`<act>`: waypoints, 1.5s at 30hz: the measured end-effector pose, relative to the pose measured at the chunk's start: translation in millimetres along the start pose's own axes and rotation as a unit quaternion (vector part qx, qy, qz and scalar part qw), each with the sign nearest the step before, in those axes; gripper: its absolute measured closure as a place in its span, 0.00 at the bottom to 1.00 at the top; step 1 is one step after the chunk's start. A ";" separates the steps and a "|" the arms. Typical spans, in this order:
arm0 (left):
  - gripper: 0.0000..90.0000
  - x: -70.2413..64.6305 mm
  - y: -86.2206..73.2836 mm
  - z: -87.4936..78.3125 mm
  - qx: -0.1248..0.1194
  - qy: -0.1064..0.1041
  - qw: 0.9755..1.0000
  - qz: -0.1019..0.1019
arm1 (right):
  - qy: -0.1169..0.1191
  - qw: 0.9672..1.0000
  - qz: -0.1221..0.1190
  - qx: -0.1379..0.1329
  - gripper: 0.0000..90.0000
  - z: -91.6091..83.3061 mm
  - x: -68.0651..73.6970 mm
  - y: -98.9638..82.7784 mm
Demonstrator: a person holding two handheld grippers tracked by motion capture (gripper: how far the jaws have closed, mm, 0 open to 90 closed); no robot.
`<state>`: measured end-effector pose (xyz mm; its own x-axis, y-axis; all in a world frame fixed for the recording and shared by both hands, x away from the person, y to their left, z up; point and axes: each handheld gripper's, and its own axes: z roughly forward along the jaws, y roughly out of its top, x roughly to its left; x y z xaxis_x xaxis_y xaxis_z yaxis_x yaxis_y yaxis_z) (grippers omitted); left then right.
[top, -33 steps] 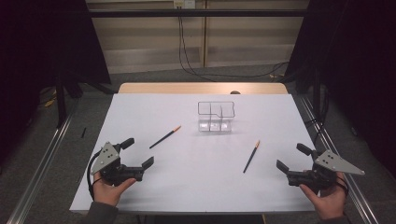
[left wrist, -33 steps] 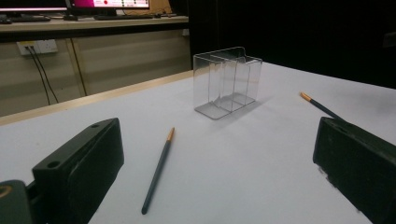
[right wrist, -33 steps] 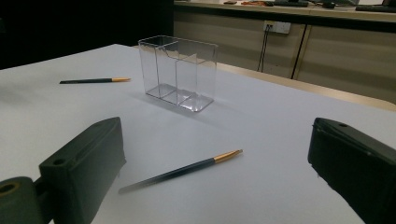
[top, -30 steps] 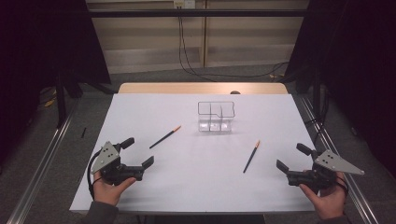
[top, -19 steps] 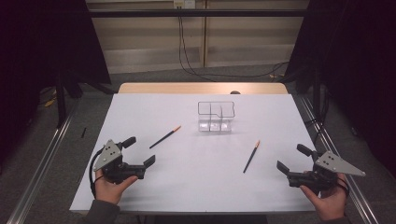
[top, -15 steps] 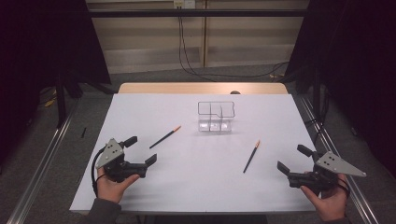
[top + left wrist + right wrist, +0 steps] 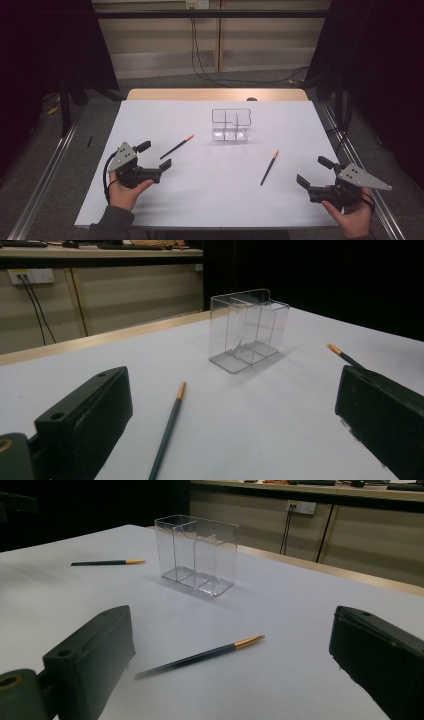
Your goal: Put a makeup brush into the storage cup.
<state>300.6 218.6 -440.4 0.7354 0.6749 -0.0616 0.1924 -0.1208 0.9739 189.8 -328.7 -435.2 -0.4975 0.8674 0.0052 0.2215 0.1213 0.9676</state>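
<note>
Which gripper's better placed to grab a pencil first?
Probably left. The left gripper is open, close to the left pencil. The right gripper, also open, sits farther from the right pencil.

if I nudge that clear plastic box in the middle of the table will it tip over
Probably slides first: the clear box looks thin-walled, empty and light on the smooth white table. It stands tall on a narrow base, so a high push may tip it.
</note>
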 end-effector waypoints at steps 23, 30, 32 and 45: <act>0.01 19.0 8.7 29.9 -0.017 0.012 1.000 -0.014 | 0.020 1.000 -0.008 0.009 0.04 8.5 4.9 -0.1; 0.01 22.4 12.9 40.7 -0.025 0.007 1.000 -0.016 | 0.022 1.000 -0.015 0.010 0.04 11.3 5.9 1.0; 0.01 24.4 15.4 44.3 -0.024 0.009 1.000 -0.007 | 0.023 1.000 -0.017 0.007 0.04 12.7 6.4 1.7; 0.02 29.9 22.0 65.8 -0.039 0.006 0.999 -0.024 | 0.027 0.999 -0.018 0.012 0.04 14.1 4.1 1.0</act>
<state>369.6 188.1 -435.3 0.7187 0.6871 -0.1064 0.1760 -0.0317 0.9839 199.8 -318.2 -437.8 -0.5499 0.8351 -0.0159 0.2220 0.1644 0.9611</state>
